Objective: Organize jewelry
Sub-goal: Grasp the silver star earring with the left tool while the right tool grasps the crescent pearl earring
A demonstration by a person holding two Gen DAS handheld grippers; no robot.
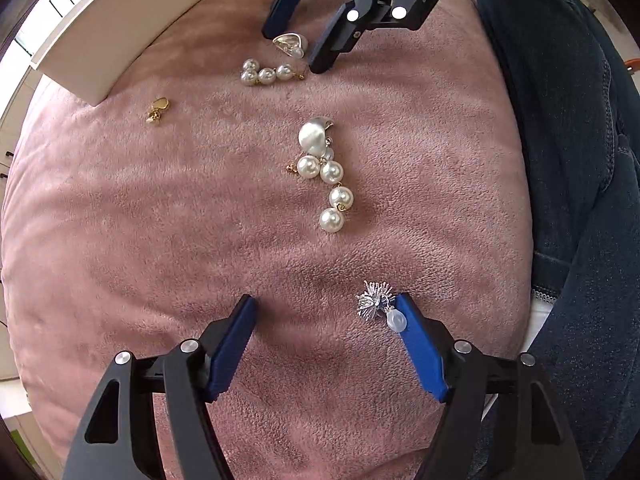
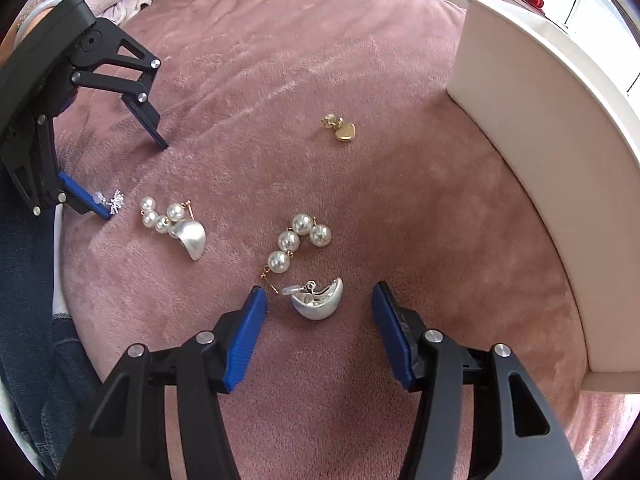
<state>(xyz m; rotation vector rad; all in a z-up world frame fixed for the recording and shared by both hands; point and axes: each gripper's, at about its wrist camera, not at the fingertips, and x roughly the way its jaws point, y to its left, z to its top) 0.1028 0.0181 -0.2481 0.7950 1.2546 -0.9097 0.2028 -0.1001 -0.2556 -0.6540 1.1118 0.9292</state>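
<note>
Both grippers are low over a soft pink blanket (image 1: 160, 240) with earrings lying on it. The left gripper (image 1: 326, 304) has its two blue fingers spread wide apart and holds nothing. Its right finger (image 1: 420, 344) touches a little silver spiky earring (image 1: 374, 302) with a clear back; the earring lies on the blanket right at that fingertip, not between the fingers. The other finger is well apart from it. The right gripper (image 2: 318, 294) is wide open too. A silver shell earring (image 2: 318, 300) lies on the blanket in the gap between its fingers, nearer to the left finger (image 2: 246, 344), and neither finger is touching it. Just past that shell lies a string of four pearls (image 2: 300, 240), with its gold pin close to the left fingertip. A second pearl string (image 1: 328, 184) lies in the middle of the blanket with another silver shell (image 1: 312, 136) touching one end of it. A small gold heart earring (image 2: 344, 130) lies by itself, well apart from the rest and nearer a white box (image 2: 520, 140) at the edge of the blanket. Someone in dark blue jeans (image 1: 560, 120) is beside the blanket.
</note>
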